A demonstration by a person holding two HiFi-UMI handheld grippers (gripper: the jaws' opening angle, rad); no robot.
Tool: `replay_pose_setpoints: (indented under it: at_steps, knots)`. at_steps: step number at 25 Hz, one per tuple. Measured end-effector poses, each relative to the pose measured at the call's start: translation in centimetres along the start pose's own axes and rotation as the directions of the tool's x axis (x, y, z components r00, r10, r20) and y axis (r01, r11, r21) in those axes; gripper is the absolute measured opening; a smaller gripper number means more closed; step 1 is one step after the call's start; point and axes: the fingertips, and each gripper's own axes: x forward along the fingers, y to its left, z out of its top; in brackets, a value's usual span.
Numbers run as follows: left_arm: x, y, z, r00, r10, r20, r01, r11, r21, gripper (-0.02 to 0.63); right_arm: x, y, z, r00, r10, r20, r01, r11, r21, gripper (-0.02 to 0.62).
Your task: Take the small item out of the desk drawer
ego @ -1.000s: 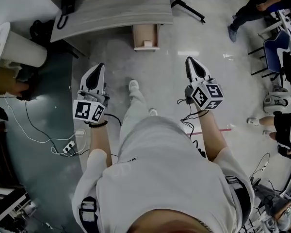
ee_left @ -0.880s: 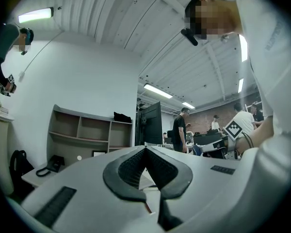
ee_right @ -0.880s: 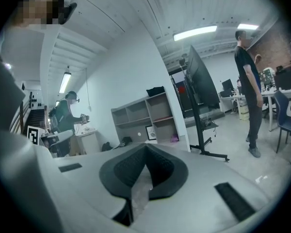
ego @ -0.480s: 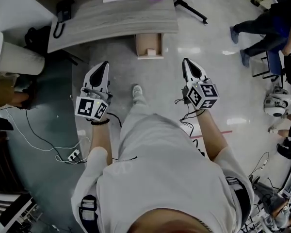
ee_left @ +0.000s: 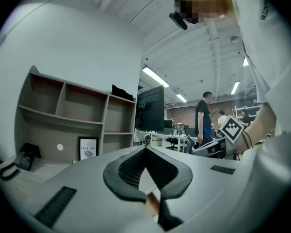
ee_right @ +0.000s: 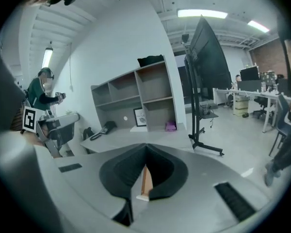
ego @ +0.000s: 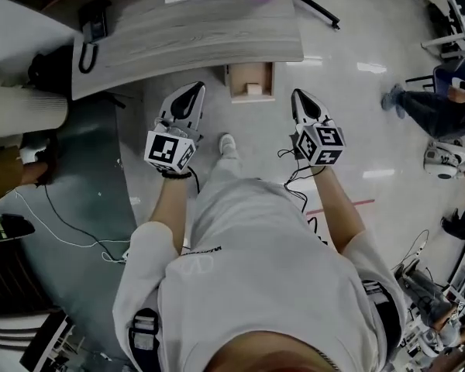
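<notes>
- Looking down from the head view, we have the grey desk point(ego: 186, 29) at twelve o'clock, and its wooden drawer point(ego: 232, 84) hangs open from the near edge.
- Inside the drawer sits the small item point(ego: 253, 88), a pale block near the drawer's middle, alone in there and touched by nothing.
- Left gripper point(ego: 194, 90) is out at eleven o'clock from us, tips just beside the drawer's left wall; in its own view the left gripper point(ee_left: 145, 152) has its jaws pressed together with nothing between them.
- Right gripper point(ego: 298, 97) is at one o'clock, just off the drawer's right wall; the right gripper point(ee_right: 145, 155) also shows jaws together and empty, with the drawer's wooden side beyond the tips.
- On the desktop, a dark phone point(ego: 93, 29) lies at ten o'clock.
- Behind the desk stands a shelf unit point(ee_right: 136, 101): a framed print point(ee_left: 88, 148) and a purple thing point(ee_right: 170, 126) sit in its lower row, upper bays bare.
</notes>
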Motion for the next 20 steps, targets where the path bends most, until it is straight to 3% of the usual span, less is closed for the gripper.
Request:
replay_pose_setpoints:
  at_steps: [10,18,20]
  knots:
    - [6.3,4.0,-8.9,0.995,0.000,-0.101,-0.014,0.990,-0.138,-0.002,8.1,-1.5,-4.8,0.990,-0.047,-0.136,0.050,0.999,0.018,0.000]
    - [9.3,2.0,-16.6,0.979,-0.002,-0.205,-0.039,0.980,-0.196,-0.002,13.4,-3.0,-12.1,0.957,0.048,-0.286,-0.022,0.995,0.094,0.001]
    - [10.6,1.9,-18.3,0.977,0.000,-0.212,-0.044,0.979,-0.201,-0.002,15.3,-3.3,-14.5,0.939,0.090,-0.332,-0.053,0.992,0.119,0.086]
